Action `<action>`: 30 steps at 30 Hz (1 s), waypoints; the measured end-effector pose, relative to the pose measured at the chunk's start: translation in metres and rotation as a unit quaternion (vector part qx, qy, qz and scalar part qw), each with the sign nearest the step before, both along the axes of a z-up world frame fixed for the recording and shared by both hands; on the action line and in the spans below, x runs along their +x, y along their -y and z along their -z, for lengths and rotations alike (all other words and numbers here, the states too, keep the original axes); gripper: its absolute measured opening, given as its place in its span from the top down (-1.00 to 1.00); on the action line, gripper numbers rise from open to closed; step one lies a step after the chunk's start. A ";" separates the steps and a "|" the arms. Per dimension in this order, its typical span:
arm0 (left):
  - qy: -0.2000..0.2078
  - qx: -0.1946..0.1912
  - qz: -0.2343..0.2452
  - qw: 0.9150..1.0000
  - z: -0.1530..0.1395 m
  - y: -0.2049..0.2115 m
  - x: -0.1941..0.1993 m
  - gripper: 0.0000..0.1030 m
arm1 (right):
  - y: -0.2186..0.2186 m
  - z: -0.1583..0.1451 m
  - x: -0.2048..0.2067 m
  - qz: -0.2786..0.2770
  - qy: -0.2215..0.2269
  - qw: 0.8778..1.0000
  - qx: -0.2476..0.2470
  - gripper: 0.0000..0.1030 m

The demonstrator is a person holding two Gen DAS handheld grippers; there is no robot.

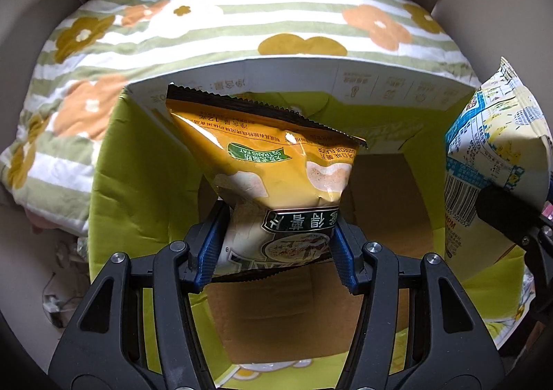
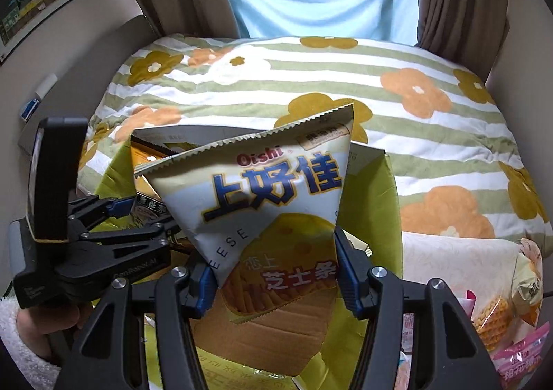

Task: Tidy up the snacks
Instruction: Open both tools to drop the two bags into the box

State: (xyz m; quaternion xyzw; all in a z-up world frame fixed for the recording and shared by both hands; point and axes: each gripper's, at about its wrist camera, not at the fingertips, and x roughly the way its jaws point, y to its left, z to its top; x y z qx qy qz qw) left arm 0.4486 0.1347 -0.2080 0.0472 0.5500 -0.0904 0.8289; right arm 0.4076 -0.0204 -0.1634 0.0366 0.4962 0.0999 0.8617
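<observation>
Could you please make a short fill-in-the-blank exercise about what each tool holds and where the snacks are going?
1. The left tool grips a chip bag whose main colour is ____.
2. The right tool grips a white bag with the brand name ____ in red.
3. Both bags hang over an open cardboard ____.
4. Behind it lies a striped blanket printed with ____.

Missing words: orange; Oishi; box; flowers
</observation>
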 end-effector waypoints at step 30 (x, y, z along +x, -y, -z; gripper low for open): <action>0.064 0.002 -0.063 0.996 -0.040 -0.048 -0.094 -0.99 | 0.000 0.016 -0.001 -0.004 -0.008 0.999 0.030 -1.00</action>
